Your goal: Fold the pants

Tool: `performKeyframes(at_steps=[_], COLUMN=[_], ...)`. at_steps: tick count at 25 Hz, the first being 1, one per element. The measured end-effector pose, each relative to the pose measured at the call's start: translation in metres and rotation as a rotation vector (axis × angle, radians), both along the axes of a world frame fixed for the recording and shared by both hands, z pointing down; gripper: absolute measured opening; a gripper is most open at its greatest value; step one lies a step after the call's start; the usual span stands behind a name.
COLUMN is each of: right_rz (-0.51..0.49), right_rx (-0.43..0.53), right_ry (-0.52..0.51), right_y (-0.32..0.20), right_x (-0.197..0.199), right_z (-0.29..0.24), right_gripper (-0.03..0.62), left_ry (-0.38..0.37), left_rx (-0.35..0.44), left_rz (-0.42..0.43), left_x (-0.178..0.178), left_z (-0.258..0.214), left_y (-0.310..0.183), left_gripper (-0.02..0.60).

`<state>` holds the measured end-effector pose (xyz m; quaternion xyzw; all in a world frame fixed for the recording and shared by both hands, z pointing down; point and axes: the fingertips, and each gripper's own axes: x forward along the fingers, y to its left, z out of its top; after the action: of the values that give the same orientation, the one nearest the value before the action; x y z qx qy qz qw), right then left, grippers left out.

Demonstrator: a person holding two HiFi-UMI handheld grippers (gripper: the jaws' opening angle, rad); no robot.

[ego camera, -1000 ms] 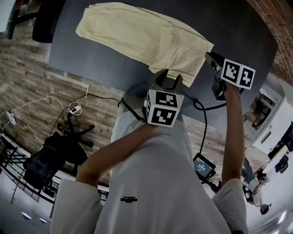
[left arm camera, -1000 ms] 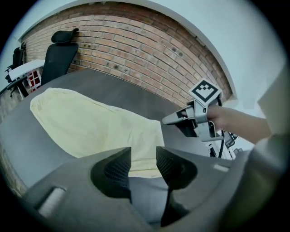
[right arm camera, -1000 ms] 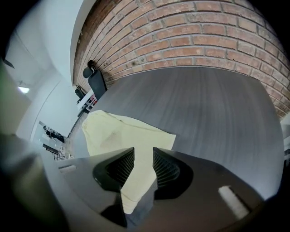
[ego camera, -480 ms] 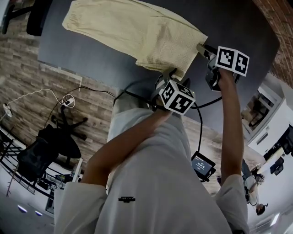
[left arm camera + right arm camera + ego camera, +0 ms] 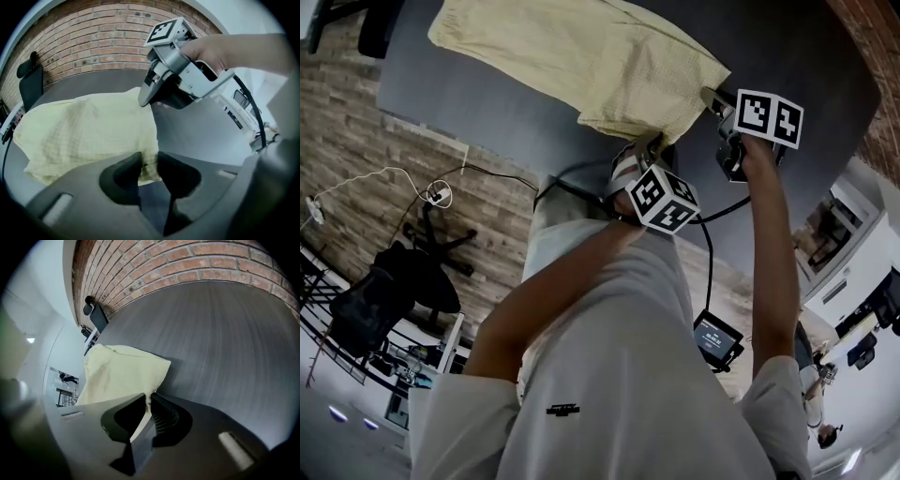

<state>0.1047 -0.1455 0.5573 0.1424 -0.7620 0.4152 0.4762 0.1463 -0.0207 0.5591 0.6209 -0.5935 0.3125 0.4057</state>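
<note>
The dark grey worktop [image 5: 487,103] carried the pale yellow pants [image 5: 581,56], spread flat with one end toward its near edge, probably so that end could be lifted and folded over. The left gripper [image 5: 149,163] had just been closing and pinched one corner of that end between narrowed jaws. The right gripper [image 5: 148,401], likewise just closing, nipped the other corner, likely so both corners could rise together.

No readable text anywhere, honestly. The person's shirt [image 5: 619,375] has a small dark logo [image 5: 564,410], way too tiny to read.
</note>
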Motion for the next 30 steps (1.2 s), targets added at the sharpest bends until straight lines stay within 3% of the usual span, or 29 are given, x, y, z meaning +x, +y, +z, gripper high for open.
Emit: performKeyframes(at_steps=[7, 17, 22, 30], right_rz=[-0.003, 0.103, 0.129, 0.125], right_rx=[0.046, 0.079, 0.109, 0.152], right_ry=[0.010, 0.075, 0.058, -0.017], right_y=[0.004, -0.007, -0.008, -0.005], right_x=[0.021, 0.113, 0.122, 0.103], right_z=[-0.004, -0.018, -0.031, -0.071], right_gripper=[0.028, 0.025, 0.025, 0.025], left_ry=[0.121, 0.383, 0.399, 0.430], left_rx=[-0.019, -0.034, 0.000, 0.067], left_rz=[-0.001, 0.039, 0.043, -0.003], left_x=[0.011, 0.097, 0.104, 0.083], left_z=[0.000, -0.018, -0.033, -0.067], left_y=[0.004, -0.007, -0.007, -0.002], left_gripper=[0.087, 0.078, 0.074, 0.071])
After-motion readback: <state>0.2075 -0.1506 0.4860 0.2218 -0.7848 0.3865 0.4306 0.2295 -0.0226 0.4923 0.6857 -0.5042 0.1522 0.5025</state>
